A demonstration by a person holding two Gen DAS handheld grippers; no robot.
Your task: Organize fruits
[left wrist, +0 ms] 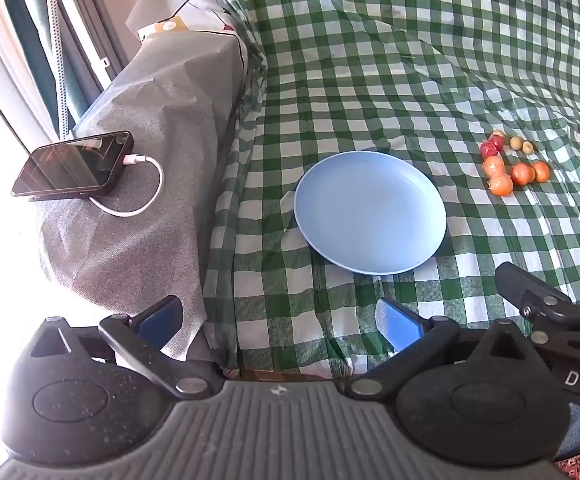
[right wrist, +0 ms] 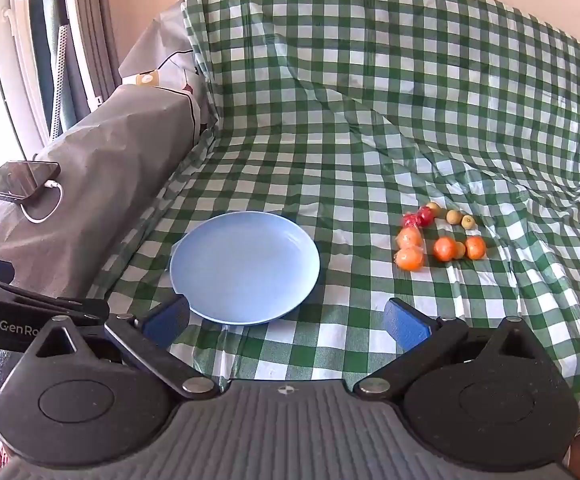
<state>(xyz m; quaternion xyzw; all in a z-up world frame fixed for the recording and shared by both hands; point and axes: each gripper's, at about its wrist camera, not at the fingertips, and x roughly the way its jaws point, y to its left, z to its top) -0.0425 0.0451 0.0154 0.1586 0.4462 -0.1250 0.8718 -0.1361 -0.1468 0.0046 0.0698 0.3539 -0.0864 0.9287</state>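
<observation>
I see a round light-blue plate (right wrist: 245,268) lying flat on the green-and-white checked cloth (right wrist: 369,120) and it holds nothing. To its right, well apart from it, lies a small group of fruits (right wrist: 439,236): four orange mandarins, two of them in clear wrap, two red wrapped pieces behind them, and some small yellow-brown round fruits. My left hand-held gripper (left wrist: 280,320) has its blue fingers spread wide and grips nothing; it is near the plate's front edge. My right hand-held gripper (right wrist: 286,324) is spread wide too, with nothing between the fingers. On the grey covered armrest (left wrist: 150,160) at the left lies a black phone (left wrist: 74,166) with a white cable (left wrist: 142,184) plugged in.
</observation>
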